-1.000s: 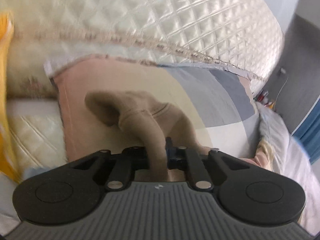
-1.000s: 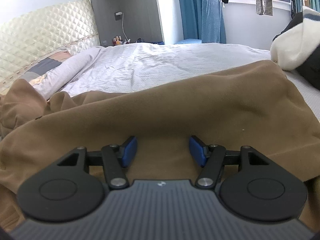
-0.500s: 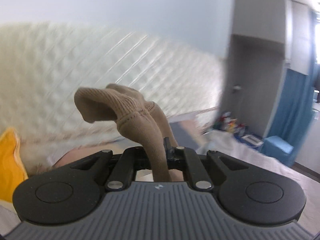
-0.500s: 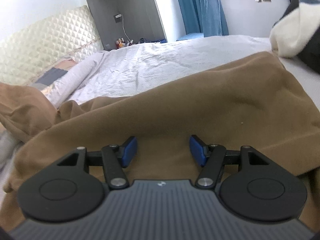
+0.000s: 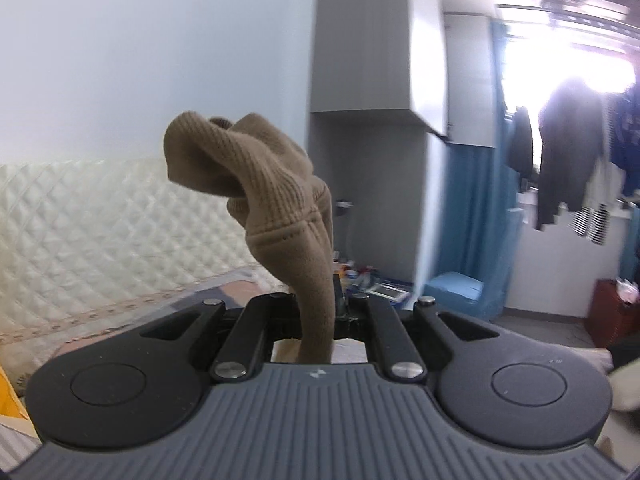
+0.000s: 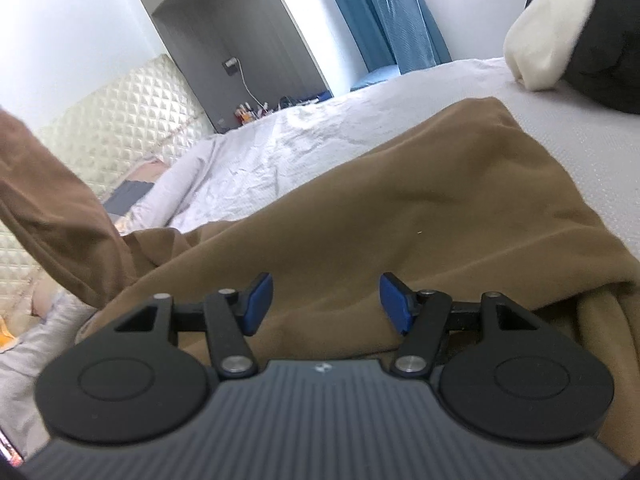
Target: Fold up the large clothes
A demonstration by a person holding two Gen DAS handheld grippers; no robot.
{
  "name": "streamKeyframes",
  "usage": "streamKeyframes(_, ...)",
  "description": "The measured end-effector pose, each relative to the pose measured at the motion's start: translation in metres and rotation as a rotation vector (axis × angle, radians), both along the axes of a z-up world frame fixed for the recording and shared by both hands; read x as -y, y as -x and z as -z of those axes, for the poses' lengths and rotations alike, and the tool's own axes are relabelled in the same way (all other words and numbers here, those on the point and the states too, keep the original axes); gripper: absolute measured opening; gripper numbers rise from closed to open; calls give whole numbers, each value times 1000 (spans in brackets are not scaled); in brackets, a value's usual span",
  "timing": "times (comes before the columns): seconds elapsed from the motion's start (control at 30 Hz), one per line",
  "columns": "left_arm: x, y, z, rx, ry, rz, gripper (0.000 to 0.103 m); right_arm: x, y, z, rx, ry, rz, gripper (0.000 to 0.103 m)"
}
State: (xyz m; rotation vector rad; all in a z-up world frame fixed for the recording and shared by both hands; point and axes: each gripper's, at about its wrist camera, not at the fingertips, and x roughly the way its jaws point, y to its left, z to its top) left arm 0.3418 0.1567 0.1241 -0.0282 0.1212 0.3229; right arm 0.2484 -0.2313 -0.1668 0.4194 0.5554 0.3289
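Left wrist view: my left tongs (image 5: 320, 312) are clamped on the sleeve of the brown knit sweater (image 5: 280, 208). The ribbed cuff flops over above the jaws, raised in the air against the pale blue wall (image 5: 140, 60). Behind it: cream quilted headboard (image 5: 100, 232), grey cabinet (image 5: 360, 60), blue curtain (image 5: 468, 220), dark clothes on a rail (image 5: 568, 160) at the bright window. This view shows only a pale patch below the sleeve, none of the garment's body.

Right wrist view: my right tongs (image 6: 326, 302) stand open, blue pads (image 6: 394, 300) well apart, nothing between them. They sit low over the sweater's body (image 6: 400, 220), which lies spread on the bed's white-grey sheet (image 6: 300, 140). At the left edge a brown sleeve (image 6: 60, 208) rises out of frame, off the bed. A cream and black bundle (image 6: 560, 40) lies at the far right on the bed. The left tongs are not seen here.
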Motion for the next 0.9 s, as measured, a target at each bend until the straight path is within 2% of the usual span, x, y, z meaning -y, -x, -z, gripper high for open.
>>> streamKeyframes(0.17, 78, 17, 25, -14, -25, 75, 9, 19, 17, -8, 18, -61, -6, 63)
streamKeyframes(0.37, 176, 36, 84, -52, -24, 200, 9, 44, 35, -16, 58, -104, 10, 63)
streamKeyframes(0.57, 255, 42, 177, -133, 54, 308, 9, 76, 44, -17, 63, -144, 93, 63)
streamKeyframes(0.67, 285, 31, 237, -245, 80, 347, 10, 91, 42, -13, 41, -162, 153, 63)
streamKeyframes(0.8, 301, 13, 306, -366, 85, 349, 10, 118, 39, -9, 24, -209, 251, 63)
streamKeyframes(0.9, 294, 8, 334, -415, 108, 353, 10, 131, 38, -5, 18, -227, 304, 63)
